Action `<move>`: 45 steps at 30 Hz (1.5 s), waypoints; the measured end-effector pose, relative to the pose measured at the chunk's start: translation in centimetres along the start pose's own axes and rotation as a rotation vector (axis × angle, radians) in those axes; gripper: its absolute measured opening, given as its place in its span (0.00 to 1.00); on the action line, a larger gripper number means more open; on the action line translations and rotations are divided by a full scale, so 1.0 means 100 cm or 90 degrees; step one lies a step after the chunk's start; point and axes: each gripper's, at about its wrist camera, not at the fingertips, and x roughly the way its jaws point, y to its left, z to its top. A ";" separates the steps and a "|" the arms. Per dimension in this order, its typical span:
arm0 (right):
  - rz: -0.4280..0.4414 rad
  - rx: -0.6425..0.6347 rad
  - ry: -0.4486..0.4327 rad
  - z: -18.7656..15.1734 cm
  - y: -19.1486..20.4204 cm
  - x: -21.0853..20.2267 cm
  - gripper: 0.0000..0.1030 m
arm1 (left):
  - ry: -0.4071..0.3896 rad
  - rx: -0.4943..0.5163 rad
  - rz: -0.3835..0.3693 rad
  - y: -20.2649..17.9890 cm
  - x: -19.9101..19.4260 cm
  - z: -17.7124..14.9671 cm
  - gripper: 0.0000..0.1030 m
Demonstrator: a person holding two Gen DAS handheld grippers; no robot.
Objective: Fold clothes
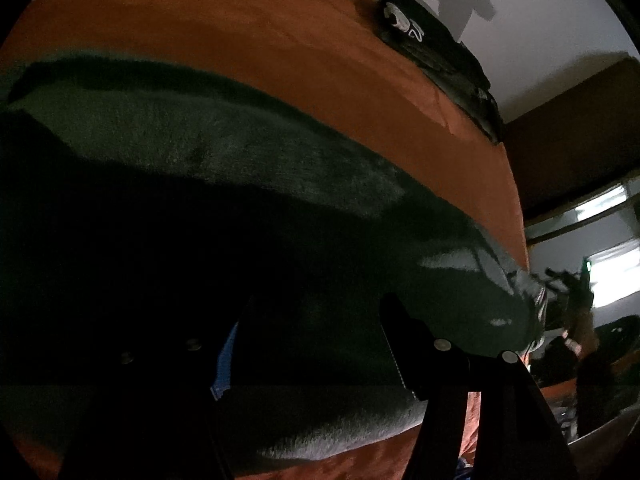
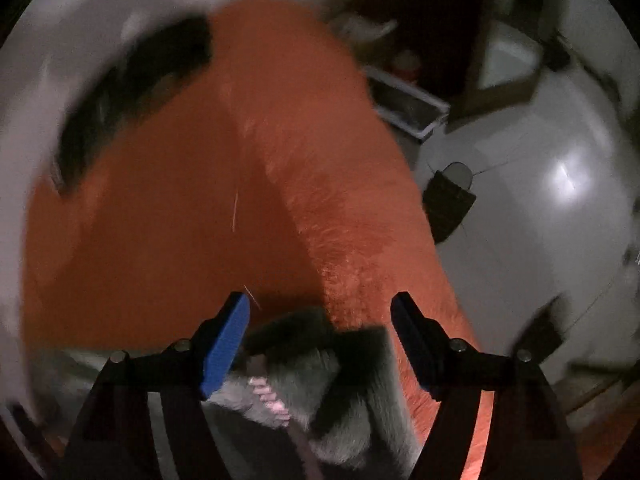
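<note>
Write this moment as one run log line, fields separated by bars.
task: fold clothes | left gripper: open over dark green garment | right gripper: open, garment below | surface: orange bedcover

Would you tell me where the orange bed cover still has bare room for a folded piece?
A broad bare band of orange cover lies between the green garment and the dark folded pile by the wall. The near side is crowded by the garment.

Two wrist fisheyes, both angled down at the bed [image 1: 280,40].
Left sits close over the garment [image 1: 240,152]; right looks steeply down, blurred; both show the orange cover.
</note>
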 end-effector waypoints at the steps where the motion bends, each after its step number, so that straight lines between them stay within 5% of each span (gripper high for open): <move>1: -0.013 -0.017 0.045 0.007 0.005 0.013 0.60 | 0.001 0.004 0.003 -0.001 0.000 -0.001 0.63; 3: -0.018 -0.036 0.141 0.014 0.013 0.040 0.13 | 0.005 0.006 0.007 -0.001 0.002 -0.002 0.63; 5: -0.020 -0.051 0.217 0.017 0.021 0.060 0.12 | 0.008 0.000 0.006 0.001 0.003 -0.002 0.63; 7: -0.026 -0.047 0.221 0.019 0.023 0.060 0.09 | 0.009 -0.007 0.004 0.004 0.003 -0.002 0.63; 13: -0.024 0.071 0.064 0.015 -0.006 0.020 0.06 | 0.004 -0.008 0.012 0.011 0.000 -0.003 0.63; 17: -0.045 0.114 0.084 0.004 -0.027 0.048 0.06 | 0.013 -0.010 0.015 0.018 0.008 -0.007 0.63; 24: -0.134 0.051 0.049 0.011 -0.024 0.053 0.00 | 0.007 0.000 0.019 0.014 0.000 -0.005 0.63; 26: -0.111 0.064 0.023 0.013 -0.030 0.037 0.00 | 0.003 -0.007 0.015 0.016 -0.005 -0.004 0.63; 28: -0.024 0.114 -0.028 0.000 -0.041 0.005 0.00 | -0.002 -0.016 0.012 0.019 -0.009 -0.005 0.63; 31: 0.048 0.122 -0.068 -0.031 -0.040 -0.024 0.21 | -0.011 -0.025 0.005 0.021 -0.015 -0.002 0.63; 32: 0.066 0.118 -0.072 -0.042 -0.038 -0.028 0.45 | -0.014 -0.027 0.003 0.022 -0.017 -0.001 0.63; 33: 0.077 0.111 -0.071 -0.051 -0.035 -0.029 0.58 | -0.018 -0.030 0.000 0.022 -0.019 0.001 0.63; 34: 0.076 0.099 -0.063 -0.057 -0.032 -0.024 0.59 | -0.021 -0.032 -0.002 0.023 -0.021 0.002 0.63; 35: 0.068 0.084 -0.057 -0.061 -0.029 -0.018 0.58 | -0.024 -0.033 -0.004 0.023 -0.022 0.003 0.63; 38: 0.021 0.039 -0.056 -0.064 -0.023 0.001 0.03 | -0.031 -0.020 0.010 0.019 -0.020 0.012 0.63; 45: 0.019 0.003 -0.223 -0.063 -0.010 -0.046 0.03 | -0.050 -0.034 0.021 0.020 -0.019 0.015 0.63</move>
